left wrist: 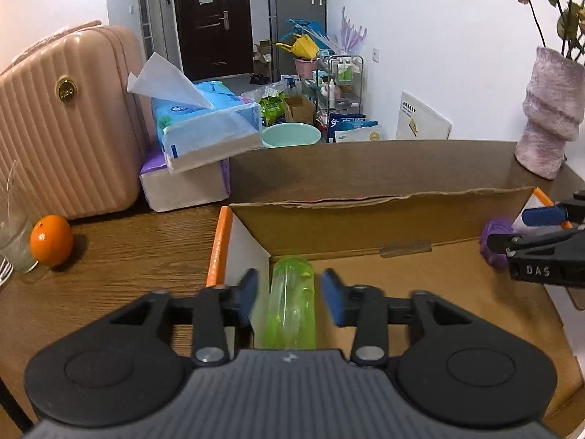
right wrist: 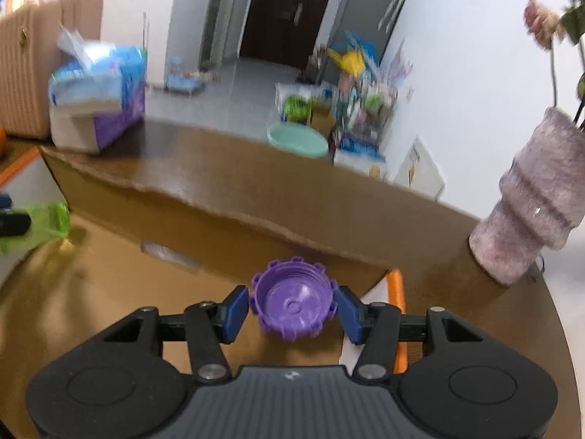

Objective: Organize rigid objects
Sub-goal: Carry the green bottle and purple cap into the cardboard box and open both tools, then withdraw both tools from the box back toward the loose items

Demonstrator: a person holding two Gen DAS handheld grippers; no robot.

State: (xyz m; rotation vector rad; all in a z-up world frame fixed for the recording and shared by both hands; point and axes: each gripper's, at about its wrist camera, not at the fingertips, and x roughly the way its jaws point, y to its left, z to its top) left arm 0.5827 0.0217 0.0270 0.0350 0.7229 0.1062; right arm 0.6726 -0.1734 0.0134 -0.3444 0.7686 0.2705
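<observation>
A cardboard box [left wrist: 365, 216] with orange edges lies open on the wooden table. A clear green plastic bottle [left wrist: 291, 303] lies inside it at the left wall. My left gripper [left wrist: 291, 294] is open, its blue pads on either side of the bottle with gaps. My right gripper [right wrist: 292, 309] is shut on a purple ribbed cap [right wrist: 293, 303] and holds it over the box's right end. The cap [left wrist: 494, 245] and right gripper show at the right in the left wrist view. The green bottle [right wrist: 40, 225] shows at the far left in the right wrist view.
An orange [left wrist: 51, 240] and a glass [left wrist: 12, 241] stand on the table at the left. A pink suitcase [left wrist: 62, 135] and stacked tissue packs [left wrist: 197, 139] stand behind. A purple vase [left wrist: 550, 117] with flowers stands at the table's back right.
</observation>
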